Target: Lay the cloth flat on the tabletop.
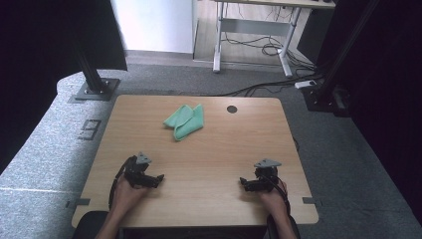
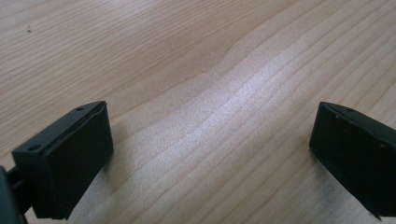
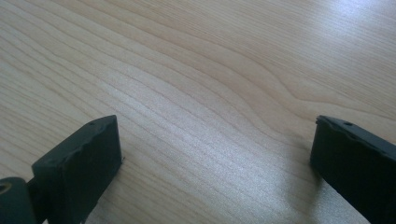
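- Your left gripper (image 1: 155,179) sits low at the lower left of the high view, on the bench (image 1: 214,149), with your left hand (image 1: 127,191) behind it; its jaws point toward the middle of the frame.
- In the left gripper view your left gripper (image 2: 212,149) has its jaws wide apart, with bare wood grain between them and nothing gripped.
- Your right gripper (image 1: 245,183) sits at the lower right of the high view, held by your right hand (image 1: 272,198); its jaws point toward the left of the frame, facing the other gripper across a stretch of bare bench.
- In the right gripper view your right gripper (image 3: 215,154) also has its jaws spread wide, with only bench top between them.
- A crumpled green cloth (image 1: 184,121) lies in the upper middle of the high view, on the far half of the bench, well apart from both grippers and above them in the frame, nearer your left gripper's side.
- A small dark round hole (image 1: 232,109) sits in the bench just right of the cloth, near the far edge.
- Nothing lies on the bench between your jaws and the cloth.
- Beyond the bench, at the top of the frame, a white desk frame (image 1: 254,35) stands over loose black cables (image 1: 259,47) on the floor.
- Grey floor markings (image 1: 89,129) at the left of the bench look like a figure, which I cannot read with confidence.
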`<state>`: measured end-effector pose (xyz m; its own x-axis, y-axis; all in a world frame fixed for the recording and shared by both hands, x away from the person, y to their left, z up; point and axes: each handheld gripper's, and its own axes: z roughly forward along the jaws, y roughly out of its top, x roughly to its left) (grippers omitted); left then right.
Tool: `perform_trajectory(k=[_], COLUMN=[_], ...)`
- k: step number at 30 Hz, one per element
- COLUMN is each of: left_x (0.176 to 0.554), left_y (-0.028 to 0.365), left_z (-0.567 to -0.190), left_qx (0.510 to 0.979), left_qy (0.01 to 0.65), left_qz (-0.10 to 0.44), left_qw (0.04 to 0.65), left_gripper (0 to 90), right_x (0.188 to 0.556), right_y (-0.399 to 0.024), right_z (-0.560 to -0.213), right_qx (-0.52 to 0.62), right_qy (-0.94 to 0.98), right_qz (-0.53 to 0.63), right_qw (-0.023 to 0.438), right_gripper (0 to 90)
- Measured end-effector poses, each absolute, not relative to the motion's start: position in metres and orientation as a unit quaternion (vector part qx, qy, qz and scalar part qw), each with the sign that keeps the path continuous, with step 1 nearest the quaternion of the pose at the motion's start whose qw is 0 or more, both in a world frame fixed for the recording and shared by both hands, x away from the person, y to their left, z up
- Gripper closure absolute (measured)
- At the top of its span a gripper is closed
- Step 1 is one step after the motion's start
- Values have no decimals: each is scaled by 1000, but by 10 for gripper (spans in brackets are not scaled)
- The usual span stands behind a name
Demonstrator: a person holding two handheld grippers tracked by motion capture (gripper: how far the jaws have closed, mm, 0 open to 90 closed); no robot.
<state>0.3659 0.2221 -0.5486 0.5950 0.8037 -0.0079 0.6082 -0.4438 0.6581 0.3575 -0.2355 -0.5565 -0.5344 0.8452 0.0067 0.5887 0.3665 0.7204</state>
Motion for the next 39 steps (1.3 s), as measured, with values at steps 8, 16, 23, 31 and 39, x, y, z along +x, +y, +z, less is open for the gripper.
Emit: perform_trajectory(k=[8,16,23,31,39], left_x=[368,368,368,369,373], left_y=[220,220,219,219,219], left_z=[-549,-549,-549,-549,-545], left_qx=[835,834,834,834,830], left_qy=[423,424,425,425,435], left_qz=[155,156,156,156,141], left_qw=[316,315,315,316,320], left_gripper=[0,0,0,1,42], right_x=[358,358,358,358,357], right_y=[-234,-234,-234,-234,-234], right_z=[-557,-557,-557,-557,-557], right_qx=[445,445,445,445,445], right_qy=[807,807,807,807,807], right_qz=[342,342,343,342,343], right_qw=[183,183,183,183,183], right_gripper=[0,0,0,0,0])
